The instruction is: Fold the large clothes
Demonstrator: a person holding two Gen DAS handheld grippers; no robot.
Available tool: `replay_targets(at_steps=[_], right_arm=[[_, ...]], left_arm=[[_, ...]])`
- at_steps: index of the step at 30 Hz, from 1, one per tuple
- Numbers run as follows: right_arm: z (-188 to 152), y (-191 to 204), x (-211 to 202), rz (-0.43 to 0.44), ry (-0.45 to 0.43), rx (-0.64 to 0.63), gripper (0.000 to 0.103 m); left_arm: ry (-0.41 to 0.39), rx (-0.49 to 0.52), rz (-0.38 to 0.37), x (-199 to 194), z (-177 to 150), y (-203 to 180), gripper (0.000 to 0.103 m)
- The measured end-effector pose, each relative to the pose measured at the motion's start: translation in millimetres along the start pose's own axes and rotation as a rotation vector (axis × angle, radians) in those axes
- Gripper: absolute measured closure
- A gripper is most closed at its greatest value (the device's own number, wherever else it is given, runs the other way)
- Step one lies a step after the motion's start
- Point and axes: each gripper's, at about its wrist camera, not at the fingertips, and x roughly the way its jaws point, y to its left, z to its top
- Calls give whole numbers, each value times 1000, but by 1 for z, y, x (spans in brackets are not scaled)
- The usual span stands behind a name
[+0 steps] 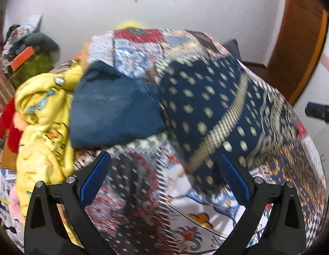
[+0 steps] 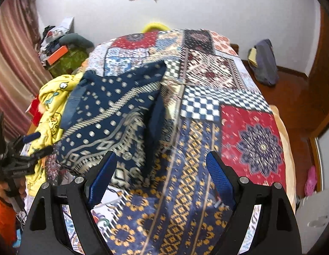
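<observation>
On the bed, spread w/ a patchwork cover [image 2: 238, 114], lies the navy patterned garment [image 2: 113, 123] — folded into a rough rectangle, sitting at about 10 o'clock of the right gripper [image 2: 162, 174] in the right wrist view. One side flap looks turned over along its right edge; folds not crisp, lower corner bunched.

Right gripper: jaws wide apart, nothing btwn them, only the cover below. Left gripper [image 1: 164, 180]: also spread wide, no cloth pinched; garment's lower corner sits just beyond its right finger [image 1: 234, 180], prob. not touching, but blur makes it hard to say. Left wrist view is smeared.

Progress, as judged: navy piece looks mostly folded and released — maybe one more halving or a smoothing pass left, can't be sure. A yellow printed garment [image 1: 43, 114] lies crumpled at 9 o'clock of the navy one, touching its left edge, w/ something red [image 1: 9, 125] past it. That heap is plainly unfolded, so a good part of the job remains. More clutter [image 2: 62, 51] by the wall at 11 o'clock; unclear if it's part of the task.
</observation>
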Motion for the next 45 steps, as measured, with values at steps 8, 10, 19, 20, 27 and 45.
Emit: replay_targets(at_steps=[8, 10, 19, 20, 27, 45], right_arm=[[31, 8, 52, 111, 45, 41, 19], [35, 3, 70, 106, 65, 68, 19], [33, -21, 155, 310, 304, 229, 19], [33, -22, 160, 342, 313, 236, 19], [35, -22, 169, 468, 327, 283, 17], [43, 37, 127, 492, 275, 224, 71]], left_arm=[[22, -75, -156, 27, 54, 14, 2], [69, -109, -231, 48, 59, 11, 2], [244, -318, -437, 135, 54, 18, 2], [258, -351, -469, 141, 53, 21, 2], [314, -508, -628, 173, 45, 29, 2], [182, -392, -625, 90, 66, 32, 49]])
